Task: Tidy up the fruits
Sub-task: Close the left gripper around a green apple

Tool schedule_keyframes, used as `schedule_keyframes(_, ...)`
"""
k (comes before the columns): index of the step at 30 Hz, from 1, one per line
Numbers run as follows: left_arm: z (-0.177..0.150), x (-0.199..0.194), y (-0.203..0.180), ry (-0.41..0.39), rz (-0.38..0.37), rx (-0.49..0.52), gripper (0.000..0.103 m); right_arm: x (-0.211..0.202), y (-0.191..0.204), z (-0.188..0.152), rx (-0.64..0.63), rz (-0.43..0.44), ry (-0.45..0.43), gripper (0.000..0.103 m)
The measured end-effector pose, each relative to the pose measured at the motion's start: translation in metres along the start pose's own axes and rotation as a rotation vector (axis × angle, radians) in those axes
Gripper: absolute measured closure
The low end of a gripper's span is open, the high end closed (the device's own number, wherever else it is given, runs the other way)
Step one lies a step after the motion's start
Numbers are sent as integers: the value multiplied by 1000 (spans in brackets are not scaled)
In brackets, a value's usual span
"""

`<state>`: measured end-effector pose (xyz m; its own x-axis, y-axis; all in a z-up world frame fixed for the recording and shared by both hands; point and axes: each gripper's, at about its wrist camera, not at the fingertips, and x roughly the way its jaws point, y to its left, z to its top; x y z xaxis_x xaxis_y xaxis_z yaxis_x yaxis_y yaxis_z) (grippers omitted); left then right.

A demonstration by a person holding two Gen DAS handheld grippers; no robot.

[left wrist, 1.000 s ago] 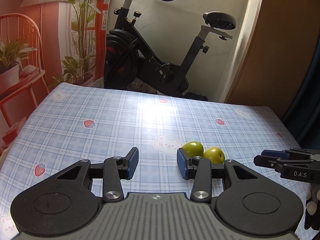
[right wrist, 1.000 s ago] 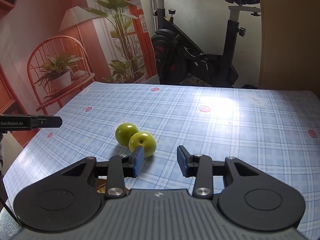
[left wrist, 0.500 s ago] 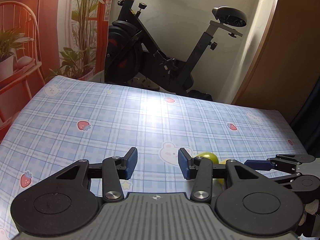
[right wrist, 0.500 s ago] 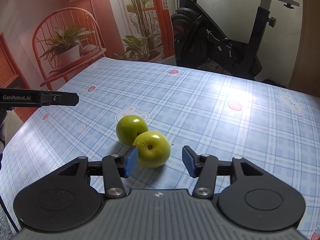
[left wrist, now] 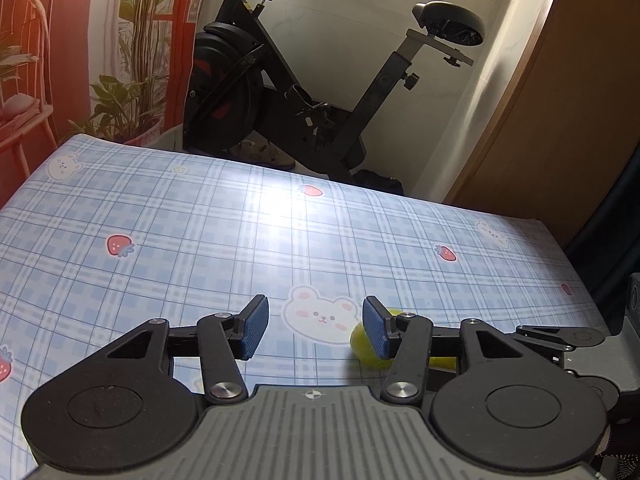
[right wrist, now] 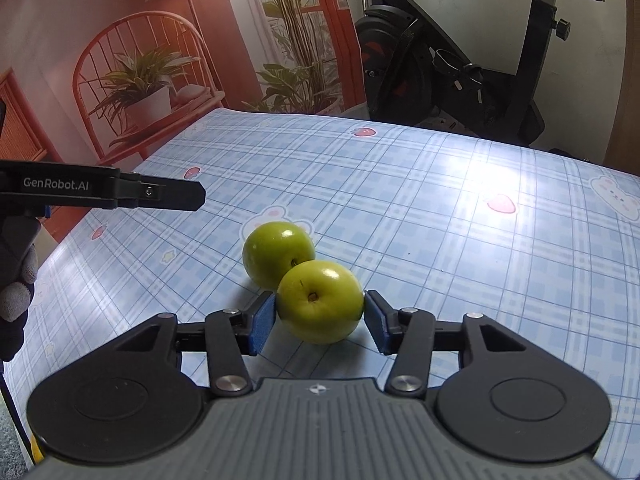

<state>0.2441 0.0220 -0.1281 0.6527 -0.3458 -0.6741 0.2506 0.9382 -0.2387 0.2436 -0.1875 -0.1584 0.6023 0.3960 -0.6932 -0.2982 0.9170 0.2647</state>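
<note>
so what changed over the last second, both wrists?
The right gripper came forward and down until its open fingers bracket the near green apple; pads look about touching, grip not confirmed. The left gripper also advanced, open with nothing between its fingers, so the fruit now sits behind its right finger. Both apples, including the far green apple, stayed put, touching, on the tablecloth.

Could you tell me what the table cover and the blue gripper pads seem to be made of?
The blue plaid table cover looks like glossy vinyl or oilcloth: it throws a bright glare patch. The blue gripper pads look like matte ribbed rubber, though that is uncertain.
</note>
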Motion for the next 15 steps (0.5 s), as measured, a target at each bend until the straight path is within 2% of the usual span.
schedule_keyframes(4, 2, 16, -8, 25, -43, 0, 48, -8, -5, -6, 31, -12, -15, 52)
schedule_keyframes(8, 0, 26, -20, 47, -70, 46, 46, -18, -11, -10, 34, -49, -22, 52)
schedule_keyframes(10, -2, 32, -24, 65, -76, 63, 40, -24, -14, -12, 37, -70, -31, 52)
schedule_keyframes(15, -7, 44, -29, 96, -76, 78, 40, -36, -21, -18, 75, -84, -58, 52)
